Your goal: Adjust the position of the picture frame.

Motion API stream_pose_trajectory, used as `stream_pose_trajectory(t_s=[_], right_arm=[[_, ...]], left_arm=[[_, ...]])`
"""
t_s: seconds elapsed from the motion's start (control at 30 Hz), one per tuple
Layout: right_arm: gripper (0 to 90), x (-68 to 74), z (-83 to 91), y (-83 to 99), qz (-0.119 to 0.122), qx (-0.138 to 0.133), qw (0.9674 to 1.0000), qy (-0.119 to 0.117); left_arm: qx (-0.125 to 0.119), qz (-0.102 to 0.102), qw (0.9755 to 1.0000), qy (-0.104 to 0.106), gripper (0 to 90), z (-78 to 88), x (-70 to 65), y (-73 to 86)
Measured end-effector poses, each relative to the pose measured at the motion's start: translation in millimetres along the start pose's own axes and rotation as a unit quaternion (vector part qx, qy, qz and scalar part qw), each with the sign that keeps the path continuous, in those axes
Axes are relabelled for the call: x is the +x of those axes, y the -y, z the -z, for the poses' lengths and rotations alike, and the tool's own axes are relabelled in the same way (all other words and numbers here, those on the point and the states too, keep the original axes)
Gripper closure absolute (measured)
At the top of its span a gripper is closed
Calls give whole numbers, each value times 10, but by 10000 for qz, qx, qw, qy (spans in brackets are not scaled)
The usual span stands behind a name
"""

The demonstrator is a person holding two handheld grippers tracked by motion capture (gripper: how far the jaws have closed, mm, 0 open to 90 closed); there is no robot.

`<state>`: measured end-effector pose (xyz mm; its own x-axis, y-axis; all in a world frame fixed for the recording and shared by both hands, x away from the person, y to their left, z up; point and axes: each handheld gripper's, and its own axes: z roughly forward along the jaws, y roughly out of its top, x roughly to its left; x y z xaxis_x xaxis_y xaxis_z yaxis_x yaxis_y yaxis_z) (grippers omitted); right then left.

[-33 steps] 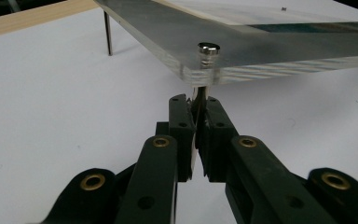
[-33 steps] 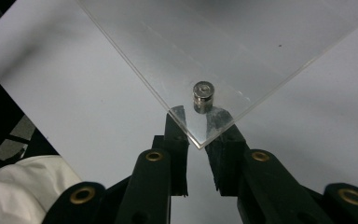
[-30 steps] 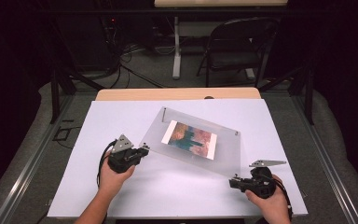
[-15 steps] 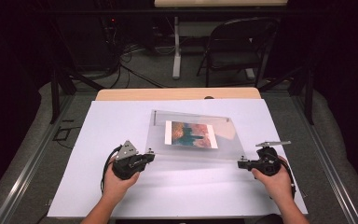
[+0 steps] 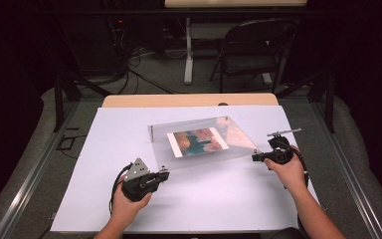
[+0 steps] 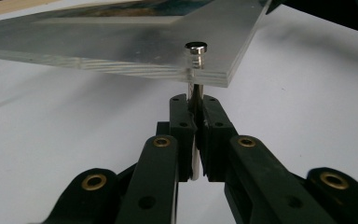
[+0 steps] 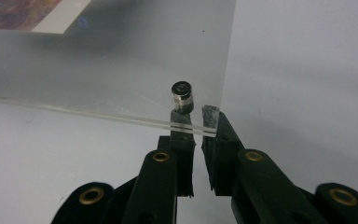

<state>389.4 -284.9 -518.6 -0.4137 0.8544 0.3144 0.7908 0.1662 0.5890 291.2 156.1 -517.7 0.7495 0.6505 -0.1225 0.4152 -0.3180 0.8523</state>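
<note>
Gripping a thin metal leg (image 6: 195, 140) under the clear acrylic picture frame (image 5: 201, 142), the left gripper (image 5: 163, 175) has its jaws pressed together on that leg, at the frame's near left corner. The frame stands on the white table (image 5: 219, 199), with a colourful print (image 5: 197, 141) inside. The right gripper (image 5: 254, 157) sits at the frame's near right corner; its jaws have just been closing, slightly apart under the plate, near a round metal cap (image 7: 182, 92), and I cannot tell if they hold anything.

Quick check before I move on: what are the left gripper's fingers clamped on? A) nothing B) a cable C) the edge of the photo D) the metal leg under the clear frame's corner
D: in the left gripper view the left gripper pinches the metal leg just below the clear frame.
</note>
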Motion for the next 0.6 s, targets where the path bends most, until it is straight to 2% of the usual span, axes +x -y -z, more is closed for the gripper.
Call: stream_pose_trajectory(t_s=[0.1,0.13,0.23,0.27,0.37,0.4,0.43,0.47,0.6], right_arm=[[832,-45,-69,-118,25,61,9999,105],[875,-77,-120,-195,12,70,9999,73],[876,-80,-157,-271,26,89,9999,-65],[874,-58,-200,-337,128,111,9998,70],[872,-70,-235,-375,148,111,9997,145],[859,-100,-248,-374,42,75,9998,156],[859,-100,-248,-374,42,75,9998,156],[855,-116,-244,-364,8,20,9999,130],[838,-173,-147,-215,-178,-226,9995,123]], left_arm=[[37,-69,9999,69,846,-28,-36,-2],[62,-62,9998,153,846,-67,-67,-4],[94,-108,9997,189,847,-115,-99,-4],[96,-50,9995,283,848,-158,-123,-14],[104,-23,9993,356,848,-195,-147,-36],[99,-2,9990,431,849,-218,-171,-52],[99,-2,9990,431,850,-218,-171,-52],[87,-8,9986,531,850,-253,-201,-63],[124,-151,9972,724,851,-389,-329,-106]])
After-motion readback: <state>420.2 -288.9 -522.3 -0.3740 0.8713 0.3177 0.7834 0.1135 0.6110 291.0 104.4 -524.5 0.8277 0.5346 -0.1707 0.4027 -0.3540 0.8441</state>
